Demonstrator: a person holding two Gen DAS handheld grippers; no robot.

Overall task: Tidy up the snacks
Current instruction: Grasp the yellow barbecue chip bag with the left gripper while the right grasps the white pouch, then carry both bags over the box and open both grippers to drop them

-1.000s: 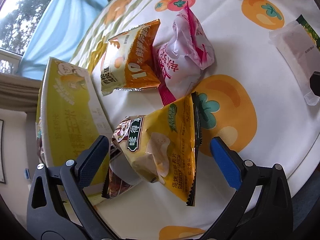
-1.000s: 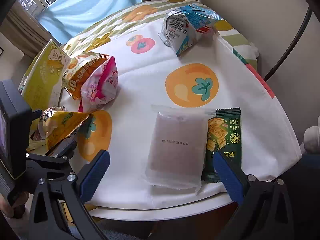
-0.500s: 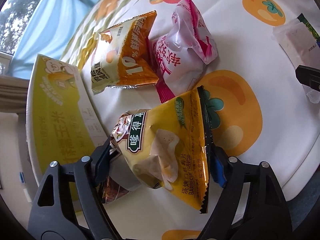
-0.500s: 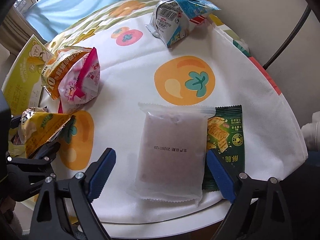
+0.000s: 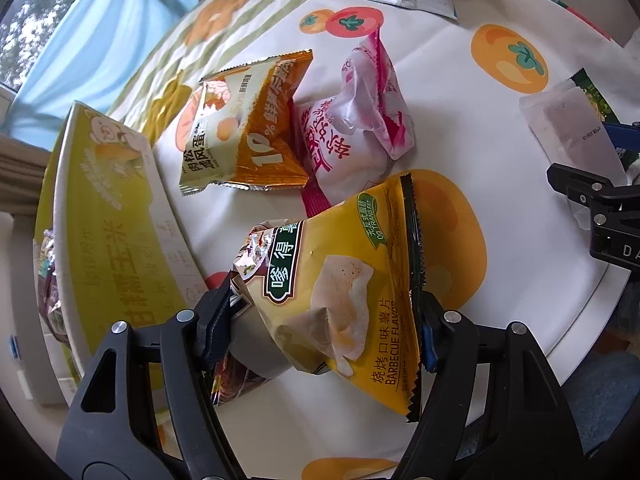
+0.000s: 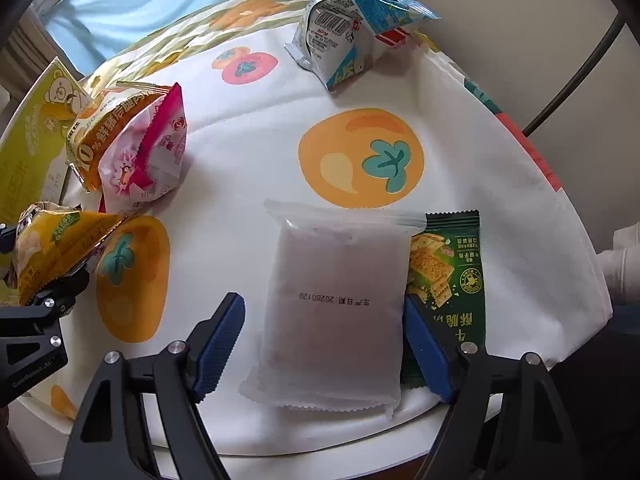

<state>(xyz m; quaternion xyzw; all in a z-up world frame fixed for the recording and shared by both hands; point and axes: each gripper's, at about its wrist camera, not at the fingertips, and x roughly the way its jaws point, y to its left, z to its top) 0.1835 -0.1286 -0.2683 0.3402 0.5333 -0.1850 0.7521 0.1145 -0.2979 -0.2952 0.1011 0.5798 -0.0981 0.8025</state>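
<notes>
My left gripper [image 5: 324,334] is shut on a yellow barbecue chip bag [image 5: 340,280], its blue pads pressing both sides; the bag also shows at the left of the right wrist view [image 6: 56,248]. My right gripper [image 6: 320,344] is open, its jaws either side of a frosted white packet [image 6: 336,312] that lies flat near the table's front edge. A green cracker packet [image 6: 452,272] lies partly under the white packet's right side. An orange snack bag [image 5: 248,140] and a pink-white bag [image 5: 356,136] lean together further back.
A yellow carton [image 5: 108,216] stands at the table's left edge. A blue-white snack bag [image 6: 352,36] lies at the far side. The round table [image 6: 280,128] has a white cloth with orange fruit prints. A wall and a metal rod [image 6: 580,68] are at the right.
My left gripper closed on the yellow chip bag and lifted it slightly. My right gripper moved forward so its open jaws now flank the frosted white packet.
</notes>
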